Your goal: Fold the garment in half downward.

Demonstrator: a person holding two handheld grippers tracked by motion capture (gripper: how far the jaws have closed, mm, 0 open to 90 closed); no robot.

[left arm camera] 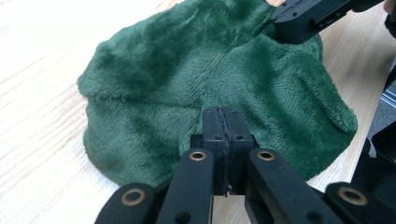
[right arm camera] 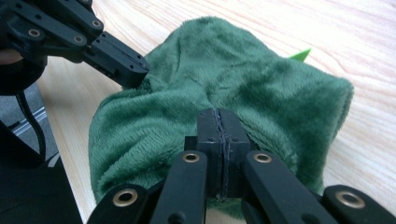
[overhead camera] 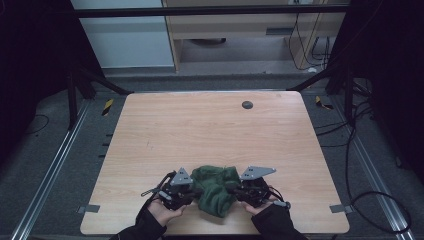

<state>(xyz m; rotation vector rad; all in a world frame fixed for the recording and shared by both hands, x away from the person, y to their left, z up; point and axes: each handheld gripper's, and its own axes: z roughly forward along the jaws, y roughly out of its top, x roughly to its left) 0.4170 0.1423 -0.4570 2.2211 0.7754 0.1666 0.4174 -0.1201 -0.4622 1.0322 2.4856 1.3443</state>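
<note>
We see a dark green plush cloth (overhead camera: 216,189) lying bunched on the wooden table (overhead camera: 210,130), close to the near edge and a little right of its middle. The left gripper (overhead camera: 192,188) is at the cloth's left side and the right gripper (overhead camera: 235,189) at its right side, each carried by a hand in a dark sleeve. In the left gripper view the two black jaws are pressed together at the near edge of the cloth (left arm camera: 210,88); we cannot tell if any fabric is caught between them. In the right gripper view the jaws are also pressed flat together, against the plush (right arm camera: 243,98), and again a pinch of fabric is not clear. Far on the table sits a small dark round cap (overhead camera: 247,104).
</note>
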